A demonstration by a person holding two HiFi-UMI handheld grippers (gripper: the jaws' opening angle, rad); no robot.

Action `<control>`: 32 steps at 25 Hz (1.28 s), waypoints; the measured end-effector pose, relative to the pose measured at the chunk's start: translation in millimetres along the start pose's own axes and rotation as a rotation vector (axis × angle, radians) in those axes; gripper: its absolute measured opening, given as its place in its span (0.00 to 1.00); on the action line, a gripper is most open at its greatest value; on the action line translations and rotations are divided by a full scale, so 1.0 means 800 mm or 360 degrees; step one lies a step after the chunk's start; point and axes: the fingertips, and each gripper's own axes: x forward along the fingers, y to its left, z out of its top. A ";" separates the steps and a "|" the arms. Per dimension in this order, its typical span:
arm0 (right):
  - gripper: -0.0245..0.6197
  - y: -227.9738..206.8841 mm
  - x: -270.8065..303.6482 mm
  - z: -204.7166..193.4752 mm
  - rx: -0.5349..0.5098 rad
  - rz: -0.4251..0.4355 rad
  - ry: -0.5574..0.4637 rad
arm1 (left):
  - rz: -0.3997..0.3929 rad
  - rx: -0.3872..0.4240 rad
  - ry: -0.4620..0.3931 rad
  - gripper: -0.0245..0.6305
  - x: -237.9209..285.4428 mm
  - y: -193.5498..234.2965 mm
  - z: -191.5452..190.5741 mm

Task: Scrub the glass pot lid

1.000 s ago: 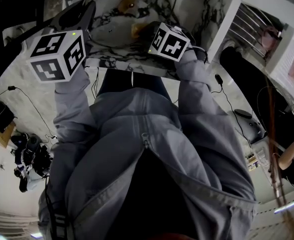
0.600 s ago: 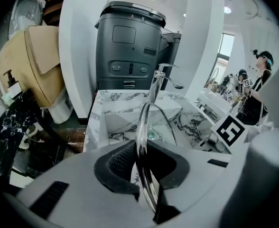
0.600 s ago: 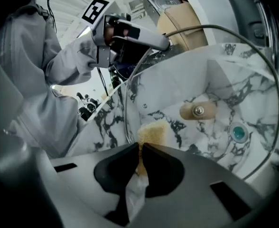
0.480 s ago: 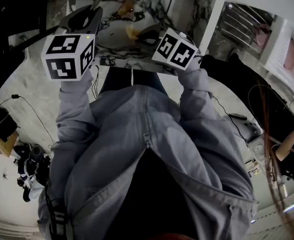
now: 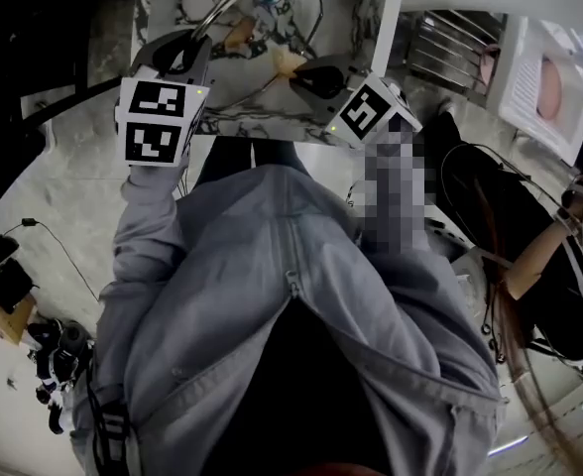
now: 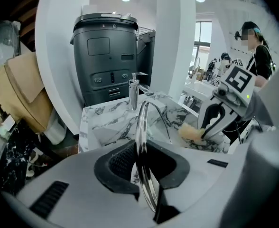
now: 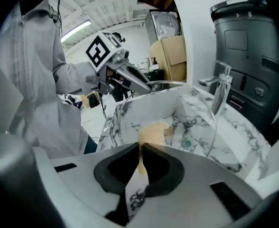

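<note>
- Your left gripper (image 6: 140,153) is clamped narrow on the rim of the lid (image 6: 142,120). The glass stands on edge between the pads, so both faces are open to a scrub.
- Your right gripper (image 7: 140,148) is pinched almost shut on the sponge (image 7: 151,133). Most of the sponge sticks out past the tips, so soft material would meet the glass, not the jaws.
- Sponge and lid are near each other but apart. I judge the scrubbing stroke has not landed yet.
- You hold both above the sink (image 7: 196,127), so drips would fall into the basin.
- The tap (image 7: 220,91) stands at the sink's back edge, just behind the lid. Take care the rim does not knock it as you scrub.
</note>
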 end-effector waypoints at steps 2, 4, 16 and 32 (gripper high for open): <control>0.11 -0.029 -0.017 0.025 -0.0021 -0.0079 -0.0006 | 0.0004 0.0059 0.0002 0.15 0.000 0.016 0.012; 0.11 -0.054 -0.035 0.046 -0.0054 -0.0161 -0.0002 | 0.0014 0.0129 0.0006 0.15 -0.002 0.027 0.022; 0.11 -0.139 -0.120 0.056 -0.0123 -0.0589 0.0066 | 0.0043 0.0606 0.0017 0.15 -0.031 -0.009 0.026; 0.11 -0.337 -0.012 0.021 -0.0391 -0.0682 0.0614 | 0.0081 0.0707 0.0012 0.14 -0.031 -0.024 0.036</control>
